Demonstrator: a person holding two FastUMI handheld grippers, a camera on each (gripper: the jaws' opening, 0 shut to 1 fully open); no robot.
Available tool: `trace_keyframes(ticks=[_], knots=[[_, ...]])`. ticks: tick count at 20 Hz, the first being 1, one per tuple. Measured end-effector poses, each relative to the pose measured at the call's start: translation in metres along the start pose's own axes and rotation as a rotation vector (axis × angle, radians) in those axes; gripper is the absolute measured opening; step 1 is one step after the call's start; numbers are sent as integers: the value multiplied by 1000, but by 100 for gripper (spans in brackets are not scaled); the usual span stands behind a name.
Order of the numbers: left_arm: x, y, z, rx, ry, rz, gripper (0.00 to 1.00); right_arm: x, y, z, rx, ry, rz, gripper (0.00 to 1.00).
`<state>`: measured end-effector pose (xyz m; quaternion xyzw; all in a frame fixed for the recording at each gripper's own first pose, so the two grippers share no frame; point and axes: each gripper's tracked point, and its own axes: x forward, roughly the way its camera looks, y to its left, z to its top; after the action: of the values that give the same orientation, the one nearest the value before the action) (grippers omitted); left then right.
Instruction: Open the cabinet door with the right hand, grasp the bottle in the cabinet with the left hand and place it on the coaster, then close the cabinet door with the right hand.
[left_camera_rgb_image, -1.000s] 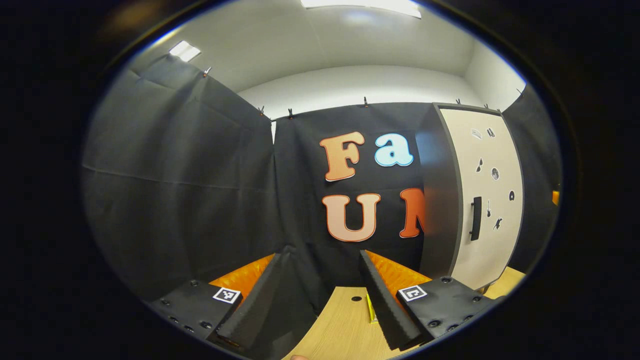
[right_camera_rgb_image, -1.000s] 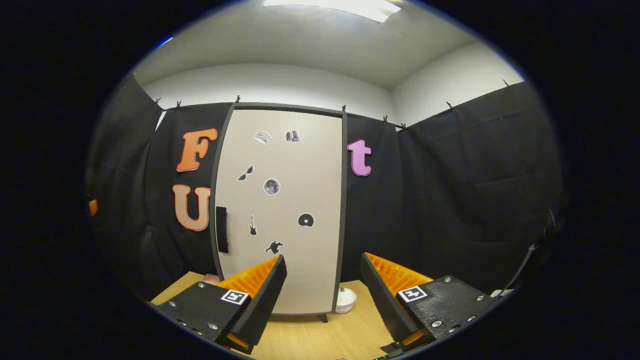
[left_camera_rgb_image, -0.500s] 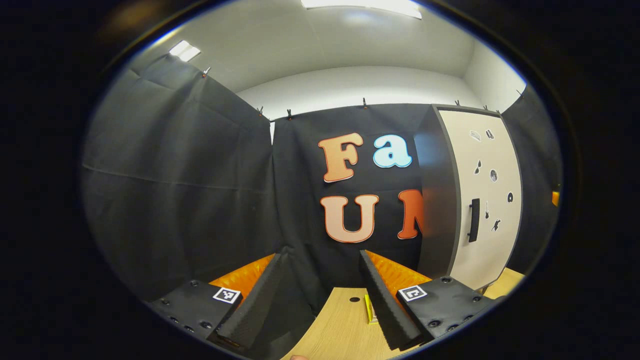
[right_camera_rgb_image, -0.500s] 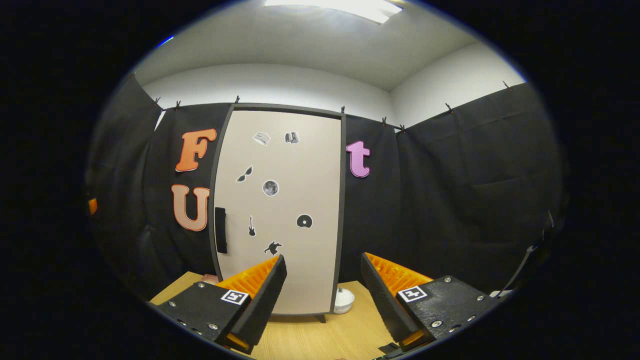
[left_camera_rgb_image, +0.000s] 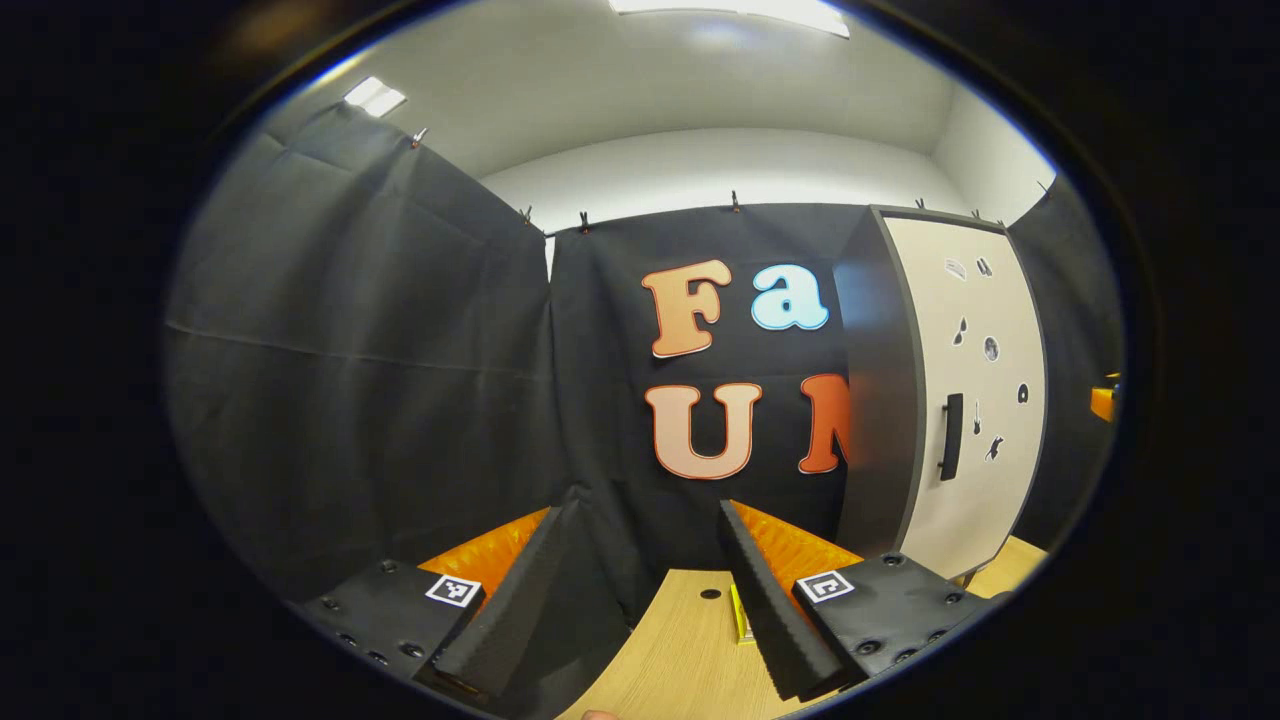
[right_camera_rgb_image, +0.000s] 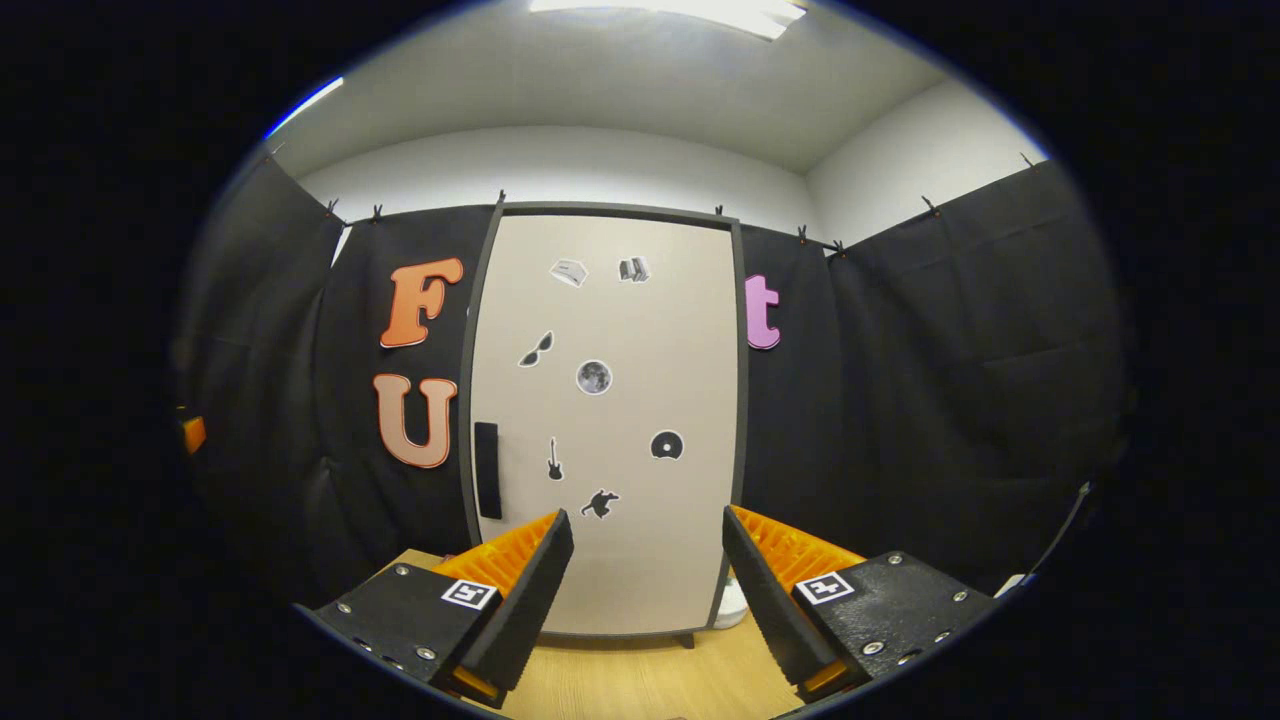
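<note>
My right tool (right_camera_rgb_image: 648, 585) hangs with fingers apart and empty, facing the closed cabinet door (right_camera_rgb_image: 610, 420); its handle (right_camera_rgb_image: 487, 469), a dark upright bar, lies ahead and left of my fingers. My left tool (left_camera_rgb_image: 640, 600) is likewise spread, over the worktop (left_camera_rgb_image: 680, 650). Door pale, dark-framed, sticker-dotted; bottle presumably behind it, unseen.

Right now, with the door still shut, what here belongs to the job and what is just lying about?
Job:
cabinet door, closed
door handle
right gripper, jaws open
left gripper, jaws open

Lying about:
white object beside the cabinet's foot
yellow item on the table
</note>
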<state>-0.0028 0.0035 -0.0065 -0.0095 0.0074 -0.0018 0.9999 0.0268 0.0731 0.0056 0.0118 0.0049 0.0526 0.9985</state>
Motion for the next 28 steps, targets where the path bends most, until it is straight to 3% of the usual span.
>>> trace_keyframes(ticks=[4,14,24,28], knots=[[-4,10,-2,12,7,17,98,26,42,1,-15,3,77,93],[-21,48,-12,21,34,85,98,103,132,-9,2,17,165,93],[-37,102,-24,51,62,203,98,195,177,-54,8,96,145,94],[-36,111,-26,52,63,236,98,215,176,-65,-7,104,103,80]])
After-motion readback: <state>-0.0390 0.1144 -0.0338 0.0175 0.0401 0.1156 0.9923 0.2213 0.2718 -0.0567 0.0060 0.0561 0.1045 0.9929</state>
